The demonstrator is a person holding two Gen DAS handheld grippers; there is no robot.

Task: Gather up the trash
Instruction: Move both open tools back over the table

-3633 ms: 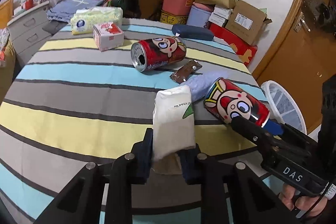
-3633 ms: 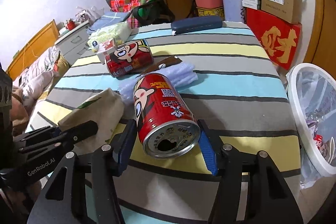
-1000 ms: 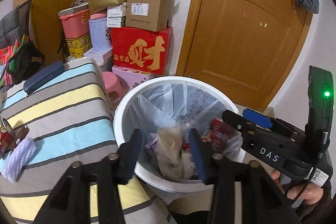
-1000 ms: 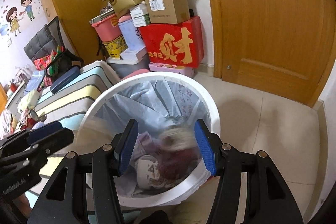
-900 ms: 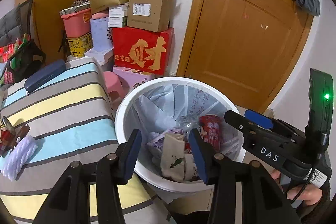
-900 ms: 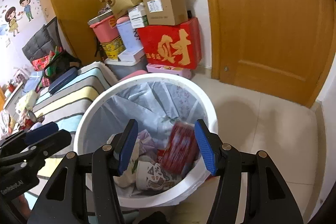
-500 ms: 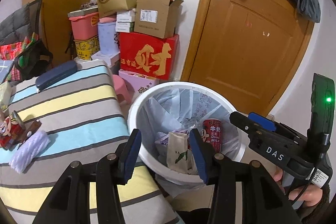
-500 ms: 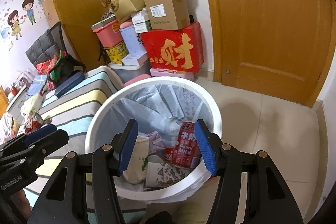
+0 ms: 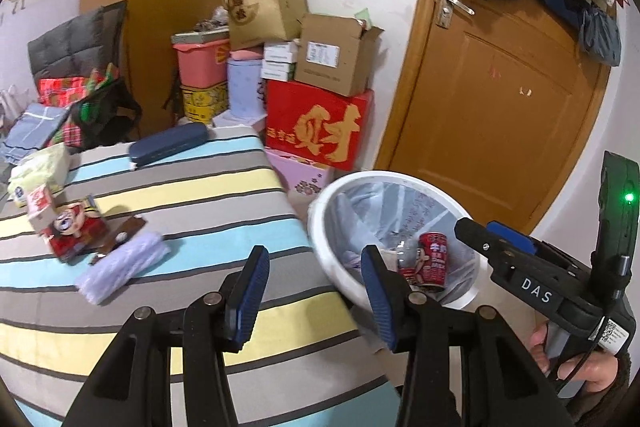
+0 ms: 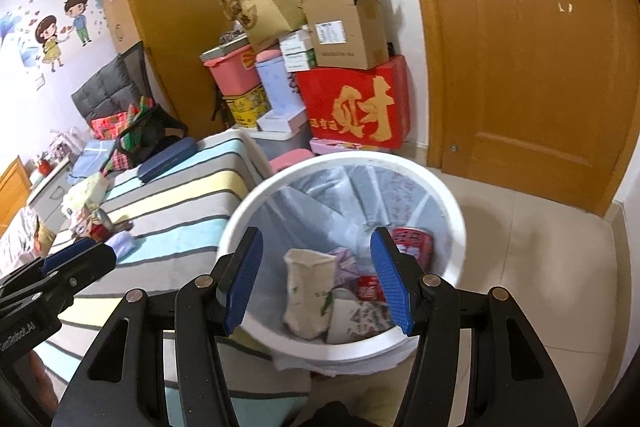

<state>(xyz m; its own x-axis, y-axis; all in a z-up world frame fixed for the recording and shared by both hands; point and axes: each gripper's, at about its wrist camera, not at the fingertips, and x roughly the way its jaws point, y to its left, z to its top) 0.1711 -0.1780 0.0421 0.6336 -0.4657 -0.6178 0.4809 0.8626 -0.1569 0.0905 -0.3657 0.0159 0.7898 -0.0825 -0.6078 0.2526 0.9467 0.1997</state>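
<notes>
The white trash bin (image 10: 448, 195) with a pale liner stands on the floor beside the striped bed; it also shows in the left wrist view (image 9: 320, 227). Inside lie a red can (image 9: 430, 261), a cream paper bag (image 10: 308, 287) and other wrappers. My left gripper (image 9: 314, 291) is open and empty over the bed's edge, left of the bin. My right gripper (image 10: 316, 271) is open and empty above the bin's near rim. On the bed lie another red cartoon can (image 9: 74, 229), a brown wrapper (image 9: 120, 233) and a lilac cloth-like bundle (image 9: 122, 267).
Stacked boxes with a red carton (image 10: 356, 107) stand against the wall behind the bin. A wooden door (image 10: 532, 47) is at the right. A dark blue case (image 9: 168, 145), a tissue pack (image 9: 38, 167) and a small box (image 9: 40, 201) lie on the striped bed (image 9: 180, 195).
Both grippers let the bag and can fall into the bin and now stand open and empty. Both have drawn back and swung left, bringing the bed into view.
</notes>
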